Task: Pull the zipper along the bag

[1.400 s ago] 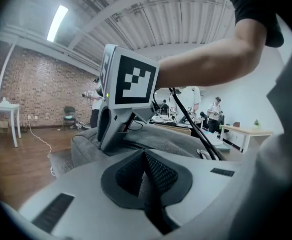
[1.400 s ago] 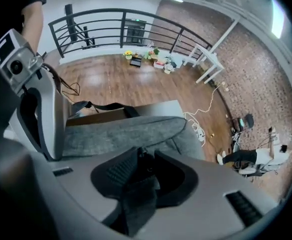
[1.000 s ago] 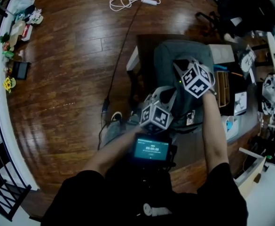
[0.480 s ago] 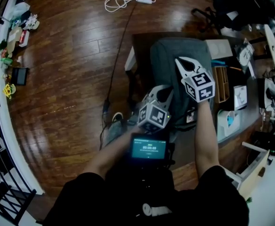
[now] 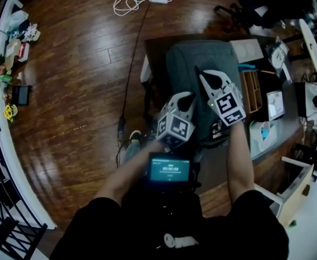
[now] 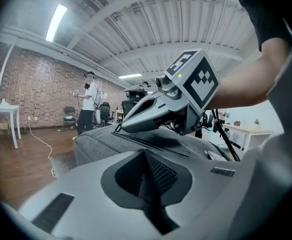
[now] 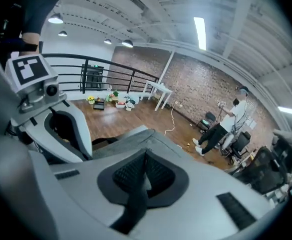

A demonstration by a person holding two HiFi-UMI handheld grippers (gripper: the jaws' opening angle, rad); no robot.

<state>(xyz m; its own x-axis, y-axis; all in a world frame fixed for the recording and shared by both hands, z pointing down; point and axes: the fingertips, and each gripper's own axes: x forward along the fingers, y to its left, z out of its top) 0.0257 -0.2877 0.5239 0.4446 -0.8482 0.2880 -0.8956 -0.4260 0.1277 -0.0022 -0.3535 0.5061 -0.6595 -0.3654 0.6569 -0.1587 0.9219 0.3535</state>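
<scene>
Looking down in the head view, a grey bag [image 5: 193, 61] lies on a dark table [image 5: 157, 46] above a wooden floor [image 5: 66, 91], with both grippers over it. The left gripper [image 5: 186, 97] sits near the bag's near-left part, its marker cube [image 5: 174, 129] towards the person. The right gripper [image 5: 204, 76] reaches further up the bag's middle. A white cable [image 5: 130, 0] lies on the floor well beyond.

In the left gripper view, this gripper's own jaws are pressed together, and nothing shows between them. Ahead, the right gripper [image 6: 122, 128] points its closed tip down at the zipper [image 6: 150, 143], a dark line running along the top of the bag [image 6: 98, 144]. Whether that tip pinches the pull cannot be told. A person [image 6: 88, 104] stands far off by a brick wall.

In the right gripper view, its jaws also meet, pads closed against each other, above the grey fabric [image 7: 131, 136]. The left gripper [image 7: 83, 149] stands just beside, at the left. A black railing [image 7: 111, 79] runs behind.
</scene>
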